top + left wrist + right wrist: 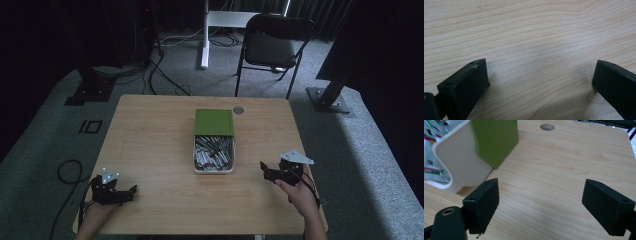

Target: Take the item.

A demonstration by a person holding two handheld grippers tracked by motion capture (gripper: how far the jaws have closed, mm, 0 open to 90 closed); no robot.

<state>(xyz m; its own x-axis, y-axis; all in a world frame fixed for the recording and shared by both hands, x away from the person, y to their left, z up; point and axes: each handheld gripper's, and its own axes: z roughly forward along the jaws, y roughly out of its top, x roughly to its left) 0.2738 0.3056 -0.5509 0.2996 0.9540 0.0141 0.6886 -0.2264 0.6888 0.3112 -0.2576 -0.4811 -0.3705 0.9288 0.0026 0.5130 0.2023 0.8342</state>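
Observation:
A cream box stands at the middle of the wooden table, its green lid slid back so the front half is uncovered. Several silvery packets with red and green print fill it. My left gripper rests near the table's front left corner, open, with bare wood between its jaws. My right gripper sits at the front right, open and empty. In the right gripper view the box and the lid lie to the left of the jaws.
A round cable hole pierces the table near its far edge, just right of the lid. A black folding chair and a white stand are behind the table on grey carpet. Cables trail on the floor at the left.

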